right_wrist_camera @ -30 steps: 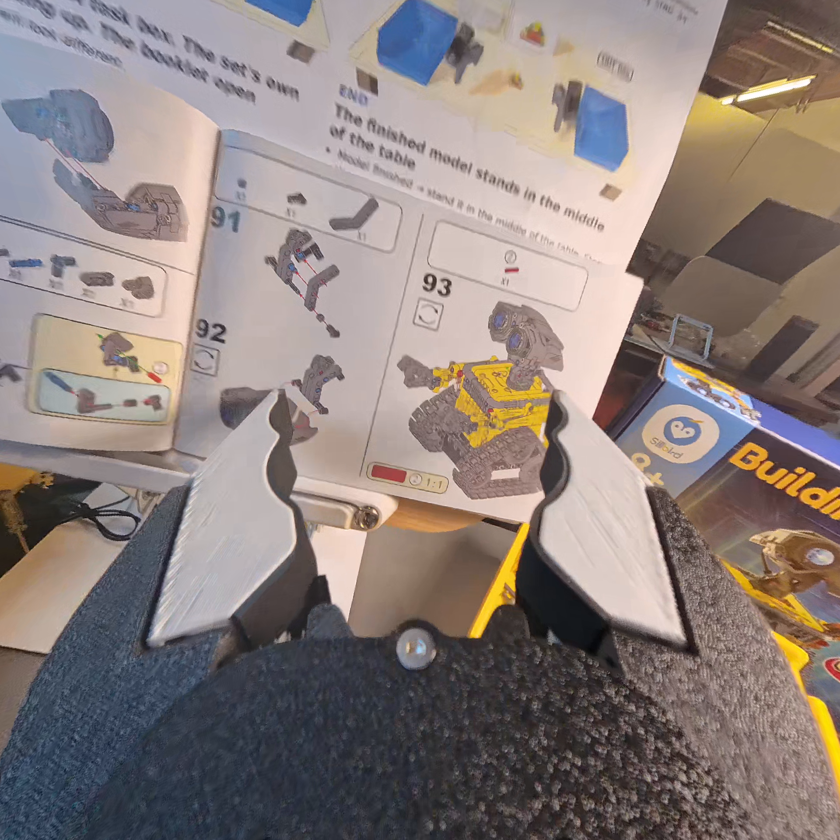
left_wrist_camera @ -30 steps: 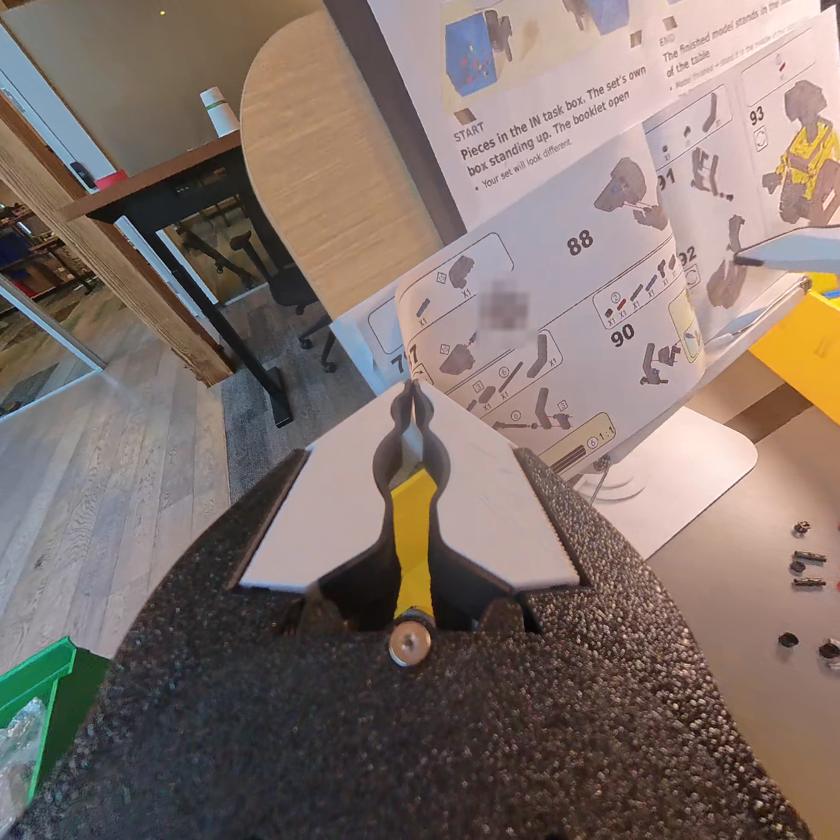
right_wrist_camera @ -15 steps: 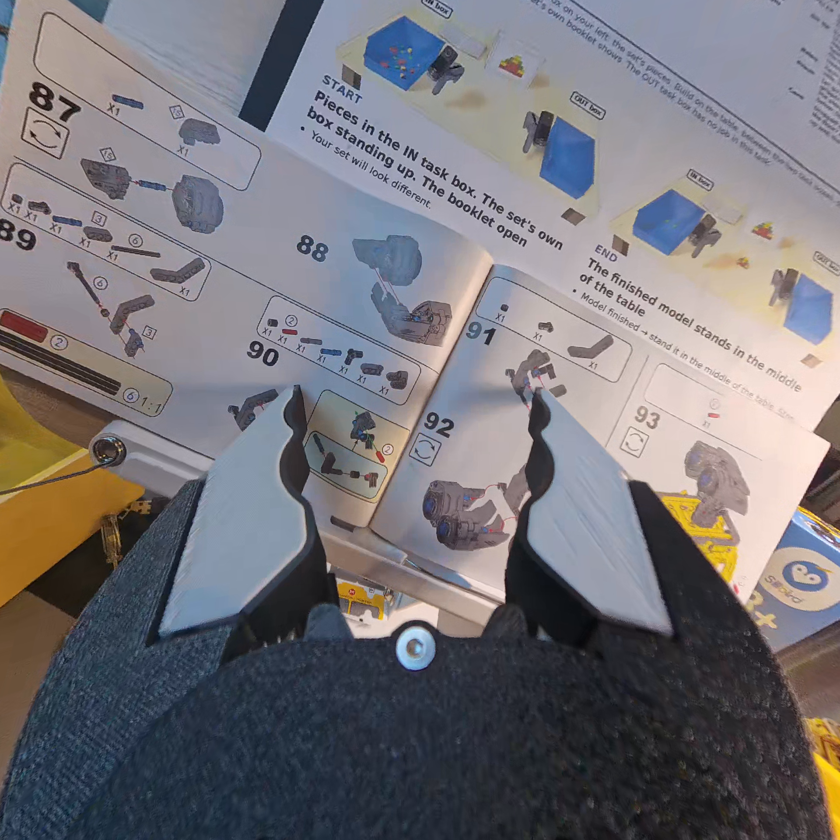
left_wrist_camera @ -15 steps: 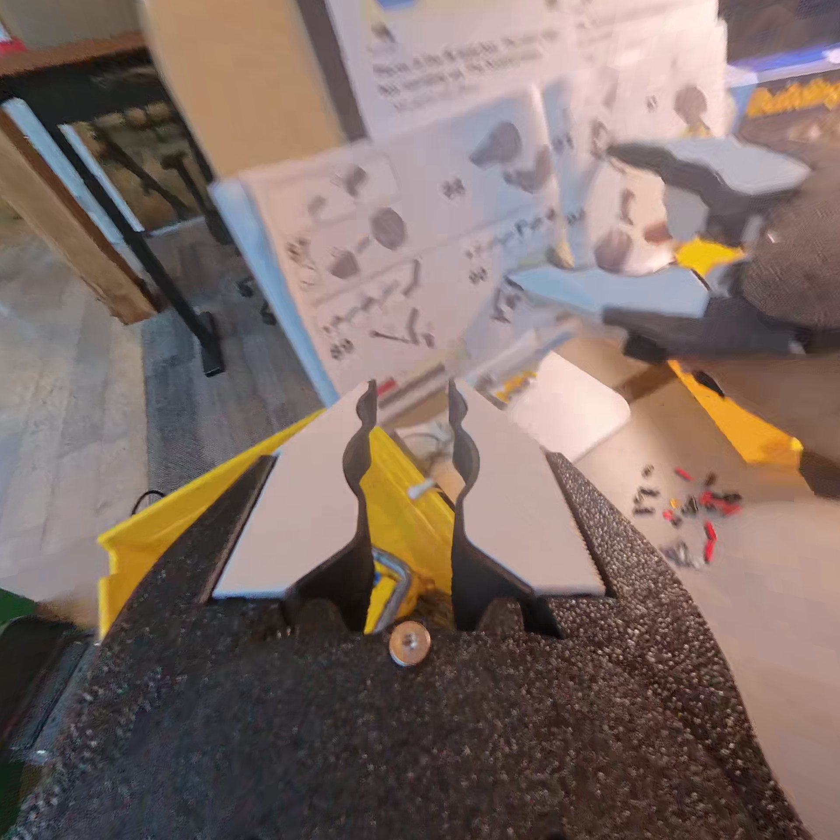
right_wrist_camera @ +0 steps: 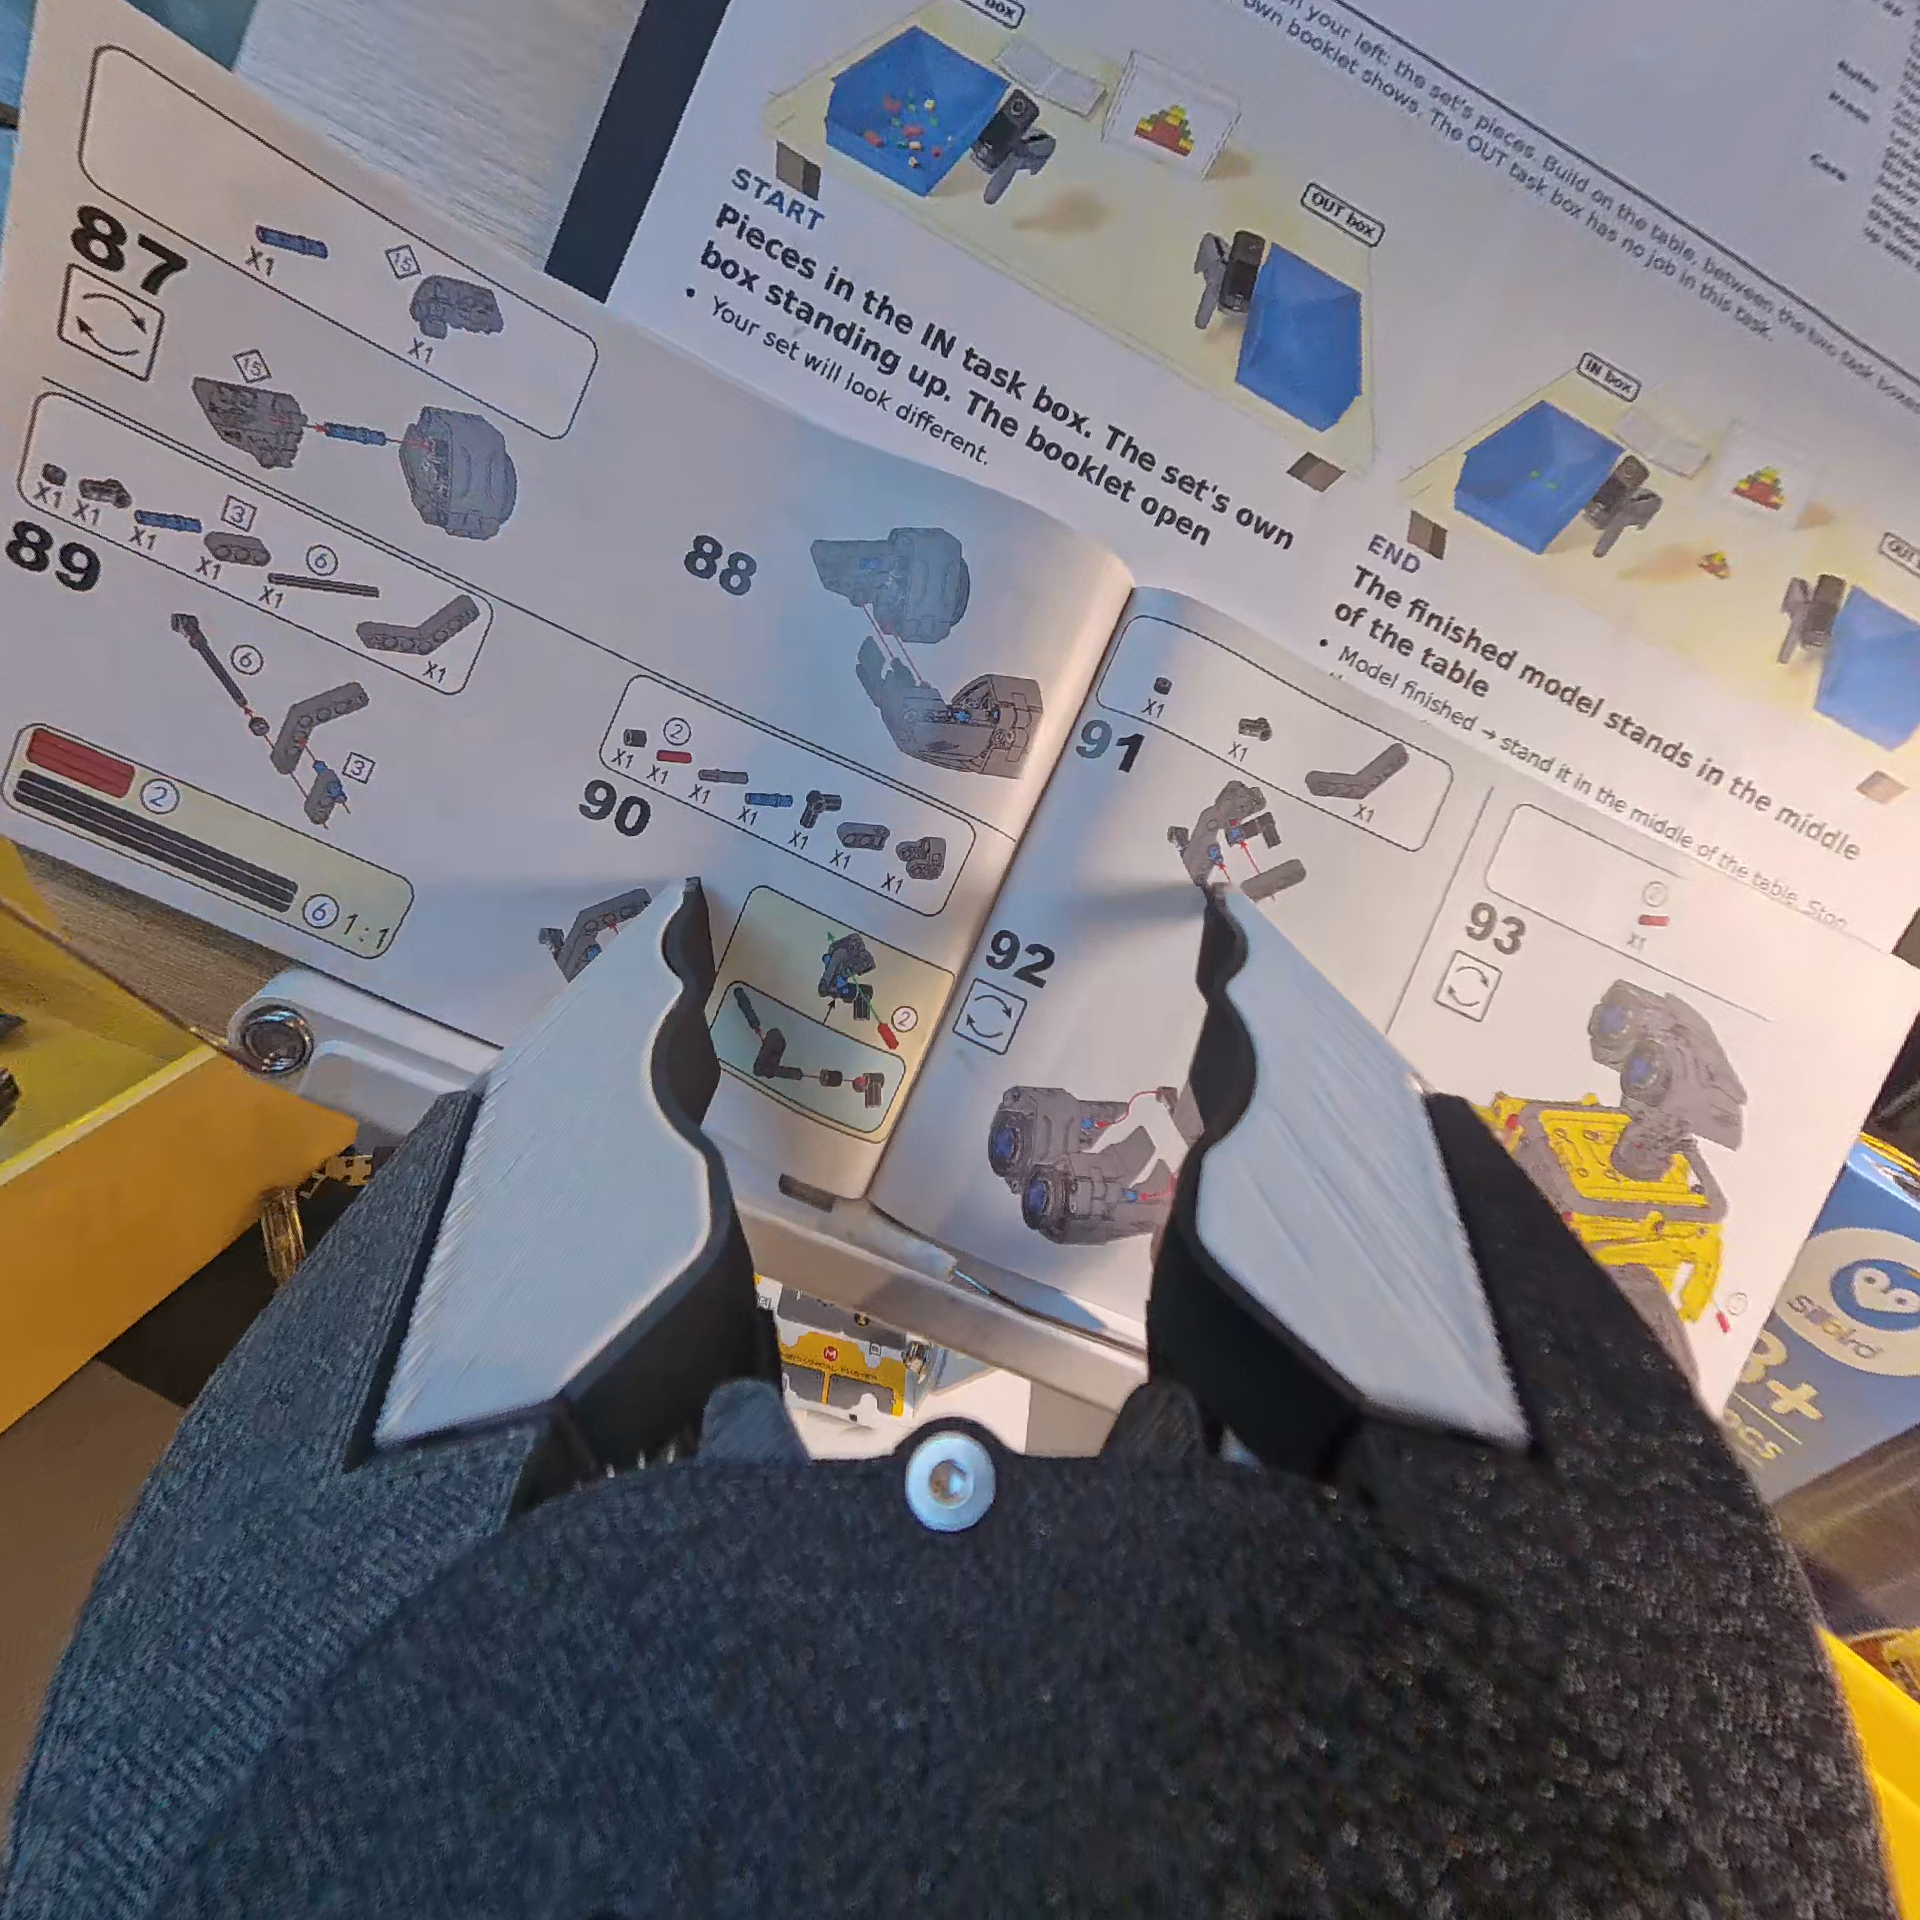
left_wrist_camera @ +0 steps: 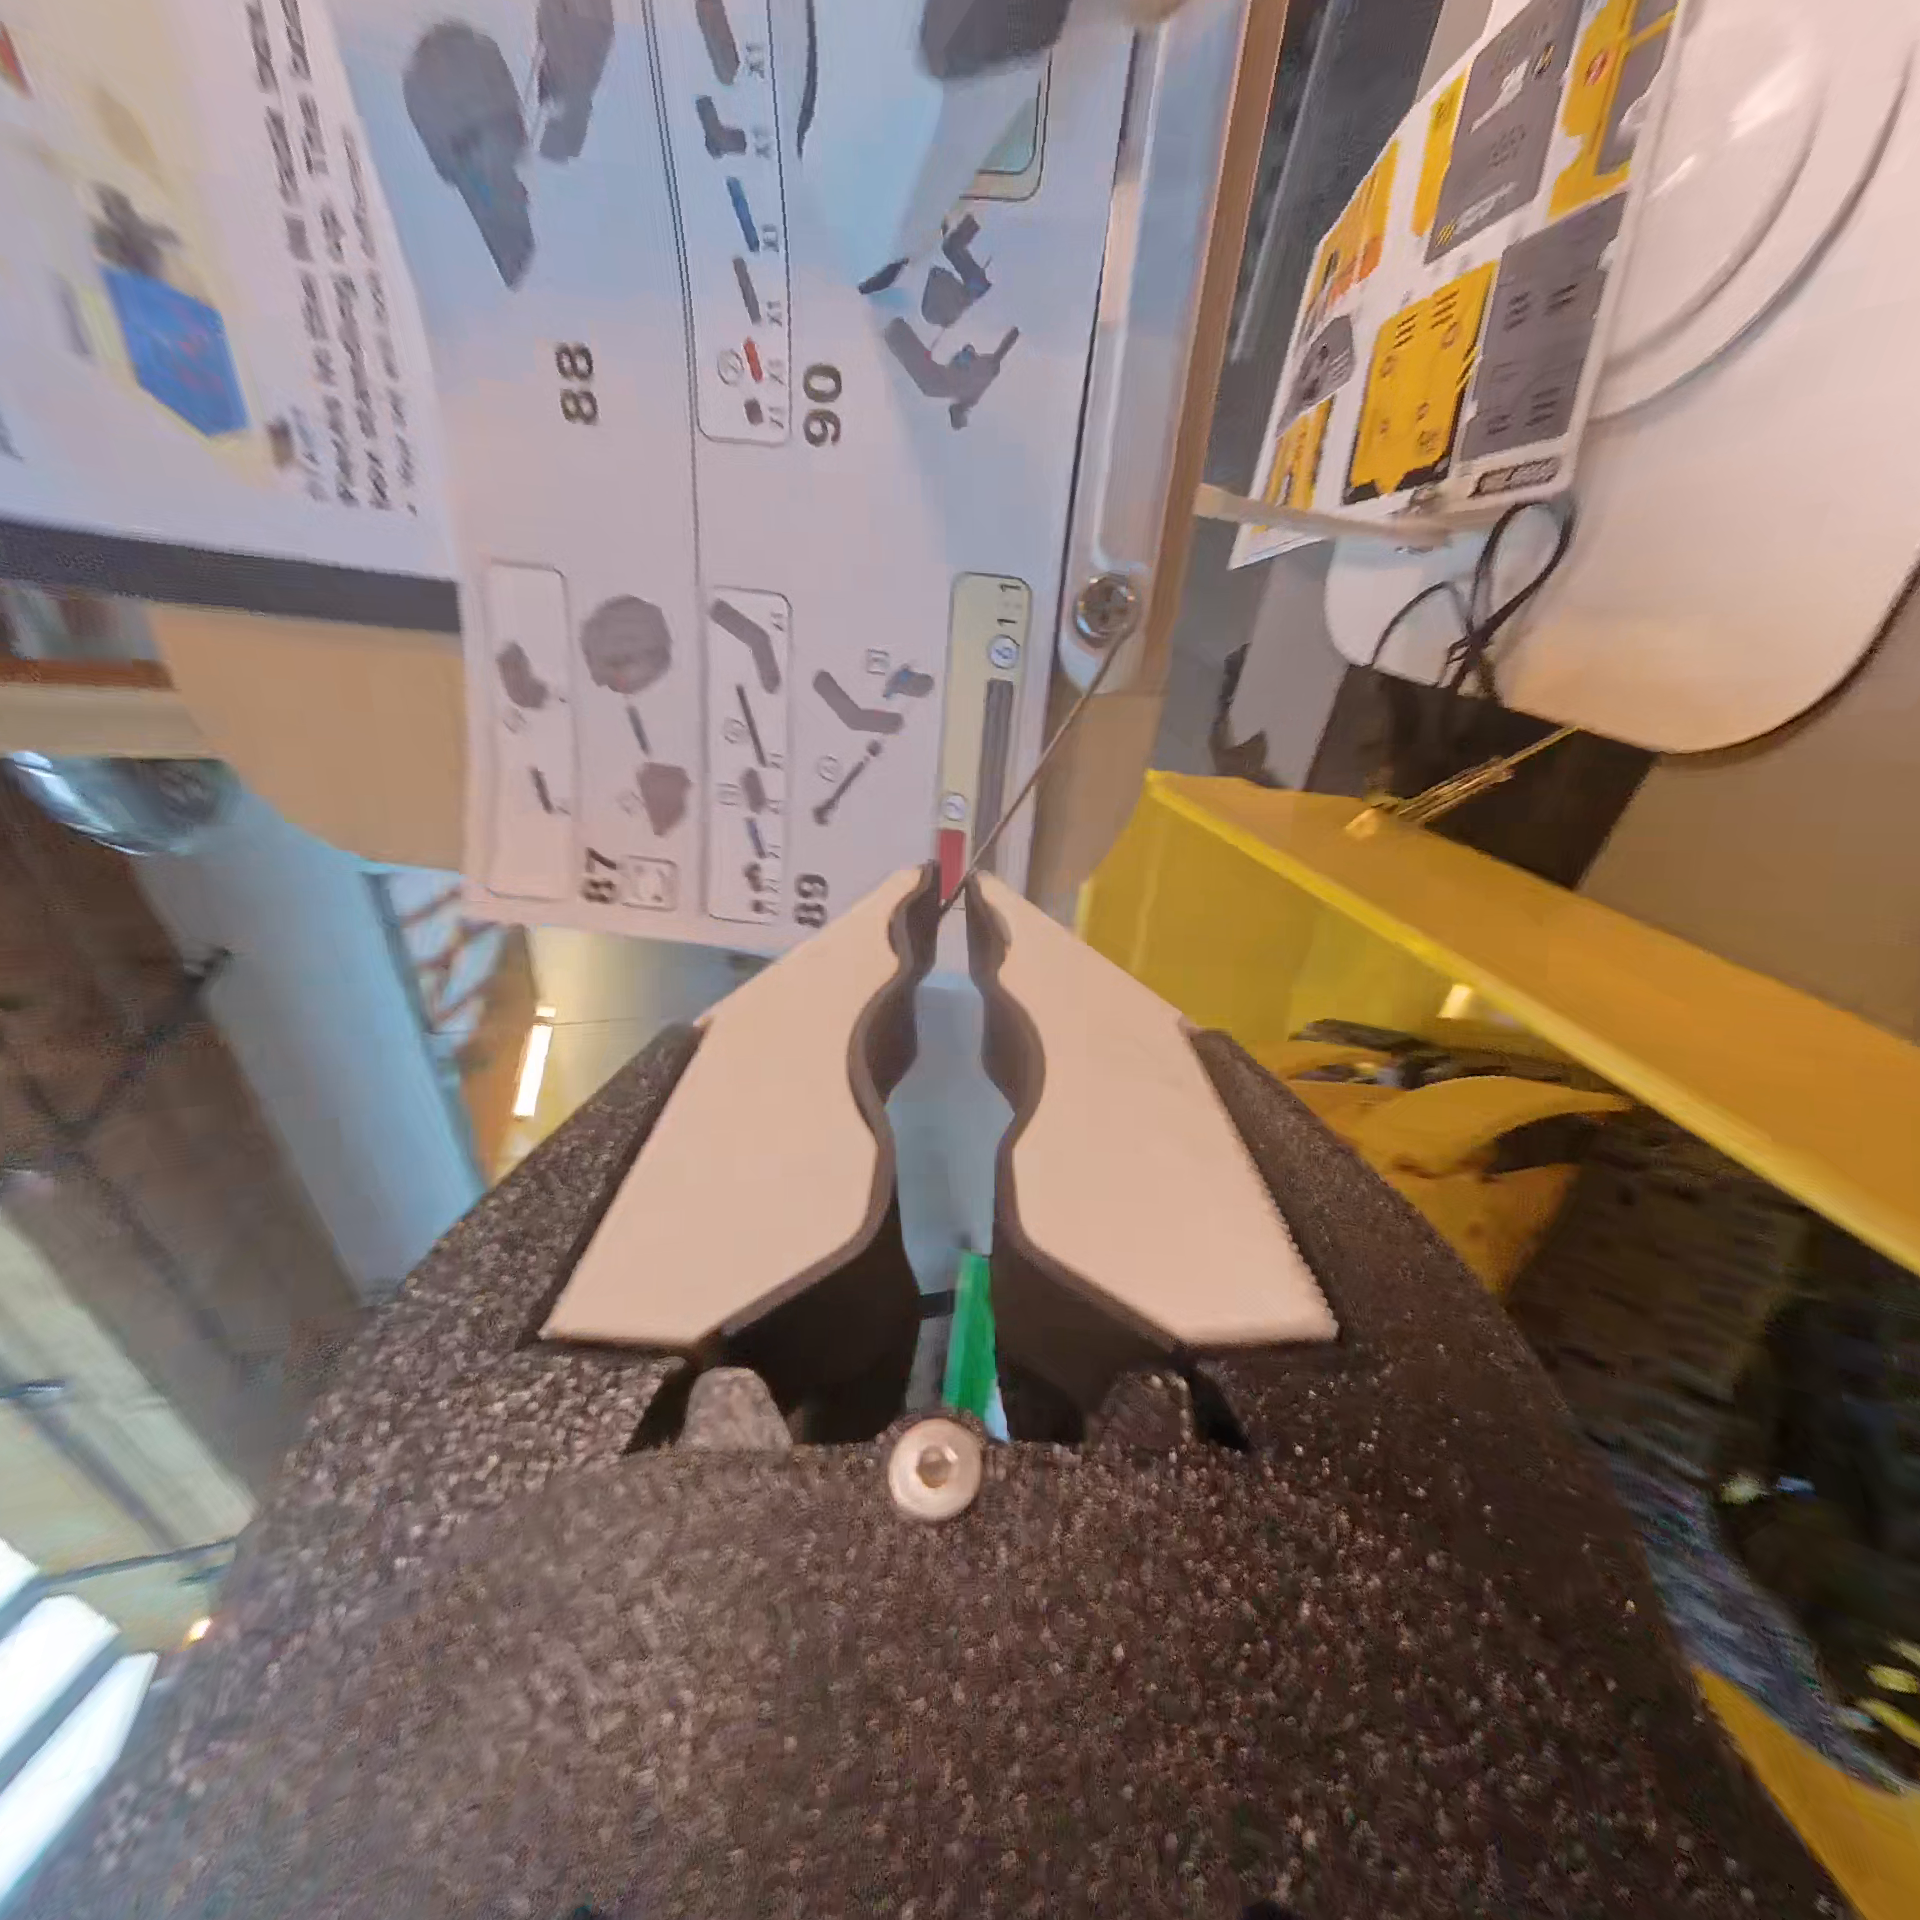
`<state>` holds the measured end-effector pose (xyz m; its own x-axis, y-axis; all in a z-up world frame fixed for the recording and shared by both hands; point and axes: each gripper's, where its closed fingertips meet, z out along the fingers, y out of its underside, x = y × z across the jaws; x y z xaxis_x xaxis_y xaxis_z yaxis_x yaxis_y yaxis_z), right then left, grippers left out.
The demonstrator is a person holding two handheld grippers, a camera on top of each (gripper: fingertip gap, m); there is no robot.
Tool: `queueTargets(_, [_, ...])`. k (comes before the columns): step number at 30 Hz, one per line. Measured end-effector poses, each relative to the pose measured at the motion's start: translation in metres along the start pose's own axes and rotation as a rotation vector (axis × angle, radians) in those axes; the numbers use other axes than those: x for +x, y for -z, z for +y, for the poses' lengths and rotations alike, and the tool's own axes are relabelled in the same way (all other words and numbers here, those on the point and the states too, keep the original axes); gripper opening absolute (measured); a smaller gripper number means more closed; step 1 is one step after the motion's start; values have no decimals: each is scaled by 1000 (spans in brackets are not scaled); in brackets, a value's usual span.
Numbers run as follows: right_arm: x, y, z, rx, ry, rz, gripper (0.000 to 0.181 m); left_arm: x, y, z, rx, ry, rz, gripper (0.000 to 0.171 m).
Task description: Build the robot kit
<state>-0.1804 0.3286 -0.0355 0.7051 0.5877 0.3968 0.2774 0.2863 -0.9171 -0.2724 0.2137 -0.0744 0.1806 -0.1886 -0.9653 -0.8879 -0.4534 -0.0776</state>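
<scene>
— What's my left gripper [left_wrist_camera: 948, 896] doing?
— Its ridged grey fingers are nearly together at mid-frame, over a thin wire [left_wrist_camera: 1029, 781].
— And my right [right_wrist_camera: 951, 896]?
— Spread wide, empty, before the glossy booklet [right_wrist_camera: 665, 623] across the frame.

The open booklet [right_wrist_camera: 644, 623] on its white stand [right_wrist_camera: 343, 1070] blocks the way just ahead of the right gripper [right_wrist_camera: 951, 904]. A yellow box [left_wrist_camera: 1455, 966] walls the right of the left gripper [left_wrist_camera: 948, 883]; open room lies to its left.
</scene>
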Motion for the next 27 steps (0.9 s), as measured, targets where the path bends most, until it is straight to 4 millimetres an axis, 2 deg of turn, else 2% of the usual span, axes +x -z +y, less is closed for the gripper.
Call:
queueTargets(3, [-1, 2, 1, 11, -19, 1, 89, -23, -11, -20, 44, -217, -122, 6])
queueTargets(5, [-1, 2, 1, 10, -26, 3, 88, -32, -14, -48, 132, -317, -171, 7])
queueTargets(6, [-2, 2, 1, 10, -33, 1, 88, -39, -13, -63, 192, -358, -234, 0])
queueTargets(7, [-2, 1, 1, 9, -34, 1, 88, -42, -10, -81, 287, -374, -255, 0])
queueTargets(8, [-2, 1, 1, 8, -34, 2, 88, -39, -10, -90, 329, -365, -215, 0])
queueTargets(10, [-1, 1, 1, 3, -43, -7, 88, -50, -14, -88, 297, -199, -194, 3])
queueTargets(13, [-1, 2, 1, -2, -49, -19, 88, -63, -1, -77, 349, 333, -81, 8])
queueTargets(16, [-1, 3, 1, 0, -51, -30, 90, -47, 4, -71, 358, 713, 110, 17])
queueTargets(18, [-1, 3, 1, -2, -47, -40, 90, -34, -2, -68, 332, 820, 176, 18])
queueTargets(22, [2, 7, 2, -11, -43, -54, 90, -11, -26, -58, 225, 825, 220, 16])
queueTargets(24, [7, 10, 5, -14, -59, -58, 92, -12, -29, -53, 225, 858, 199, 5])
queueTargets(27, [12, 13, 10, -14, -74, -65, 94, -11, -28, -53, 253, 957, 218, 4])
